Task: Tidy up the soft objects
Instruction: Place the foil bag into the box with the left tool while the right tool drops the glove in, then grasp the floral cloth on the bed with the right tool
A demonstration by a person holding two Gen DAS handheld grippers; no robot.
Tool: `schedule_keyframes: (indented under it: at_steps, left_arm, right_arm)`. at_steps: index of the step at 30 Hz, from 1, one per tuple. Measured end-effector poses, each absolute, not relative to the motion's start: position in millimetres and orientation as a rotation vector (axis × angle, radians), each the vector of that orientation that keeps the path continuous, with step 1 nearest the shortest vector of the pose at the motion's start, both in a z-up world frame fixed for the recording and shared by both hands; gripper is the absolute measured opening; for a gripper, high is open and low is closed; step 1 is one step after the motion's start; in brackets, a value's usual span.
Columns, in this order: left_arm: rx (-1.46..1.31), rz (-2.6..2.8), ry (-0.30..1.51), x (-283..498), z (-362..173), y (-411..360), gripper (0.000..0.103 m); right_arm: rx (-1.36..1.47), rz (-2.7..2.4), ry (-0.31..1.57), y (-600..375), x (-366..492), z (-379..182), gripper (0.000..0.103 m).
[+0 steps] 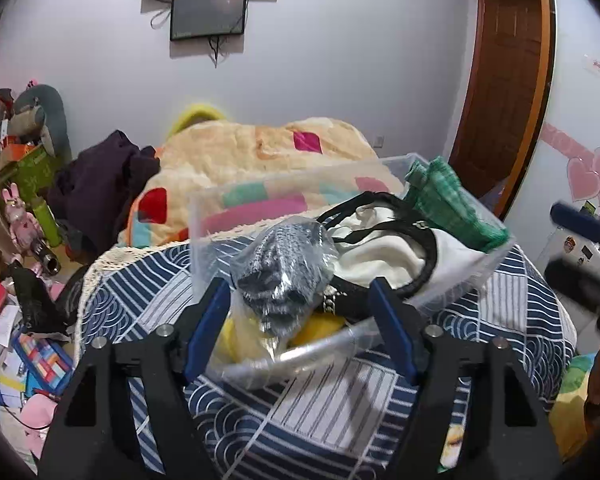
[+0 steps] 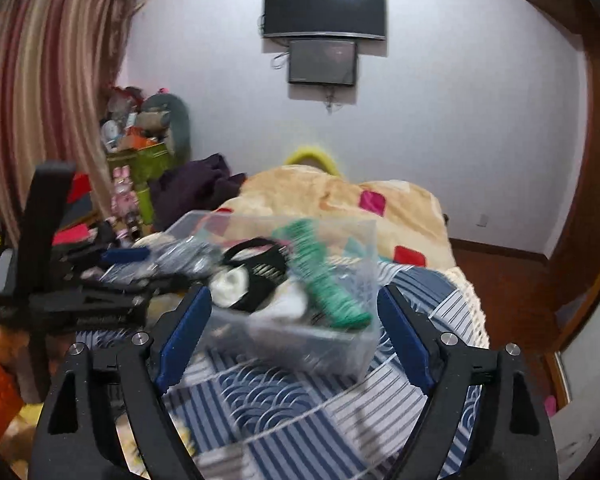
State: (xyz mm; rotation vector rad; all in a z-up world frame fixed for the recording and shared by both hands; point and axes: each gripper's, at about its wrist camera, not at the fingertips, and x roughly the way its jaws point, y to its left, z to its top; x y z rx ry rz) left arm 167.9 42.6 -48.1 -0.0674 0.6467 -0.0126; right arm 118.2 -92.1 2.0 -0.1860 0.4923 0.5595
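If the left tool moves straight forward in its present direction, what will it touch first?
Most likely the grey knitted item in a clear plastic bag, lying between the open fingers of the left tool at the near edge of the transparent plastic box. Depth is uncertain.

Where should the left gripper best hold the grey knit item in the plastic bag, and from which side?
Probably at the bunched top of the grey knit item in its plastic bag, coming from the near side over the clear bin's front rim. It bulges up between the open left gripper fingers, and the slippery film is best pinched together with the knit.
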Motion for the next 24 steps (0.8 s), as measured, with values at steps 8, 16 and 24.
schedule_keyframes:
  at_steps: [8, 16, 24]
  left_arm:
    - [-0.082, -0.020, 0.625, 111, -47, 41, 0.091]
    - [-0.093, -0.008, 0.654, 79, -68, 39, 0.091]
    - [-0.098, -0.007, 0.625, 67, -68, 34, 0.091]
  right_arm:
    - [-0.226, 0.686, 0.636, -75, 98, -42, 0.083]
    - [-0.283, 0.768, 0.783, -51, 91, -90, 0.072]
    - [-0.369, 0.785, 0.772, -33, 77, -107, 0.020]
